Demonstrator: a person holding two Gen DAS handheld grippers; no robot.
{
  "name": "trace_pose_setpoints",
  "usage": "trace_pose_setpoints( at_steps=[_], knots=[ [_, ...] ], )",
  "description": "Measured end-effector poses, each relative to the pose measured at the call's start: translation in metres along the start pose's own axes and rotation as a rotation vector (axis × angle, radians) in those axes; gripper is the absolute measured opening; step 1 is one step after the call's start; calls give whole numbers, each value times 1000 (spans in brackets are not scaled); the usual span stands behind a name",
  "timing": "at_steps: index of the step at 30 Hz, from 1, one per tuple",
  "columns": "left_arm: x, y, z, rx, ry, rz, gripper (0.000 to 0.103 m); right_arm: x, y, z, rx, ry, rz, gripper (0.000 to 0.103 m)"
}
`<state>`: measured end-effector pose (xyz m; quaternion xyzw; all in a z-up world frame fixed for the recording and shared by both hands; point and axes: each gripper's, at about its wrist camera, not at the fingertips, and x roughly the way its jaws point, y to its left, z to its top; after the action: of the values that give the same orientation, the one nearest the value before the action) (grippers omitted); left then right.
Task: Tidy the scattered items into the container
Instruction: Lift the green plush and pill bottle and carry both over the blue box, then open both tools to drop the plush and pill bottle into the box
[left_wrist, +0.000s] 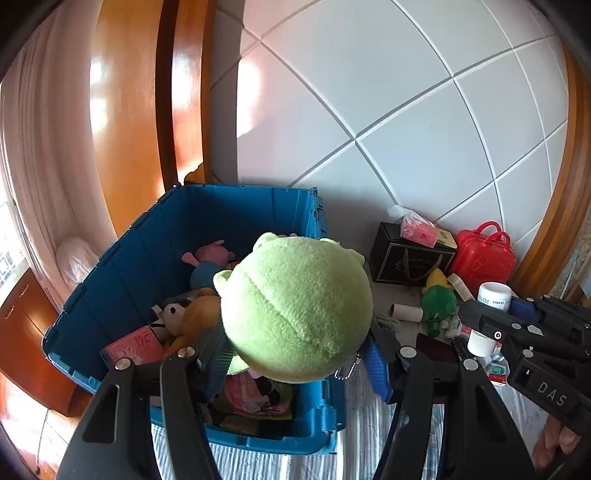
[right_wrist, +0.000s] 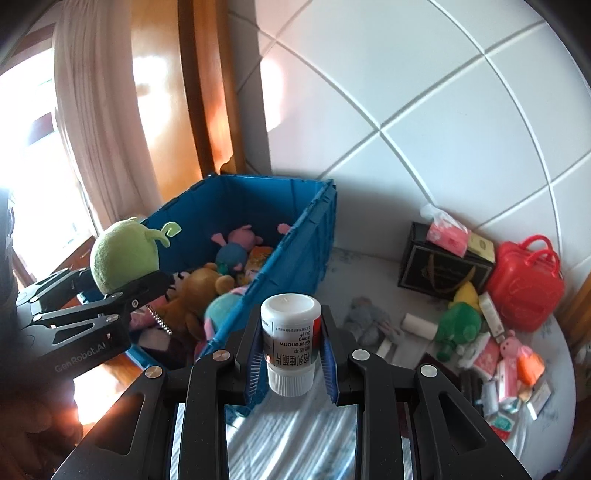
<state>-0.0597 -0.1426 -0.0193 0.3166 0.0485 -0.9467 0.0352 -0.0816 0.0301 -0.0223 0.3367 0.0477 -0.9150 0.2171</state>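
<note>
Softly squashed, the round green plush (left_wrist: 295, 306) sits pinched in the left tongs (left_wrist: 291, 354) over the blue crate (left_wrist: 236, 206); light and fuzzy, best gripped low. At three o'clock the right tongs (right_wrist: 291, 350) clamp a smooth, rigid white pill bottle (right_wrist: 291, 343) upside down, its label midway. More clutter lies on the bed (right_wrist: 295, 435).

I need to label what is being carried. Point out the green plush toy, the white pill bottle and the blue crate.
green plush toy (left_wrist: 295, 306): left wrist view, middle of its round head.
white pill bottle (right_wrist: 291, 343): right wrist view, on the printed label.
blue crate (right_wrist: 295, 251): right wrist view, outer side wall.
</note>
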Motion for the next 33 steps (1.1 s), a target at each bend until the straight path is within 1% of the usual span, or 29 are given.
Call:
trace_pose_setpoints(
  at_steps=[8, 10, 12, 16, 24, 28, 33],
  knots=[
    [9, 65, 12, -17, -2, 9, 60, 31, 64, 28, -54, 2, 29, 27],
    [12, 80, 16, -23, -4, 14, 60, 41, 75, 35, -42, 21, 51, 27],
    [17, 93, 20, -26, -1, 16, 60, 51, 88, 41, -51, 28, 54, 27],
    [35, 121, 26, -39, 27, 23, 60, 66, 106, 53, -53, 39, 78, 27],
    [72, 165, 45, -38, 45, 26, 60, 118, 125, 80, -41, 78, 82, 27],
    [96, 180, 62, -20, 44, 40, 60, 143, 126, 94, -45, 87, 61, 27],
    [134, 193, 78, -18, 83, 49, 60, 177, 124, 112, -49, 102, 31, 27]
  ],
)
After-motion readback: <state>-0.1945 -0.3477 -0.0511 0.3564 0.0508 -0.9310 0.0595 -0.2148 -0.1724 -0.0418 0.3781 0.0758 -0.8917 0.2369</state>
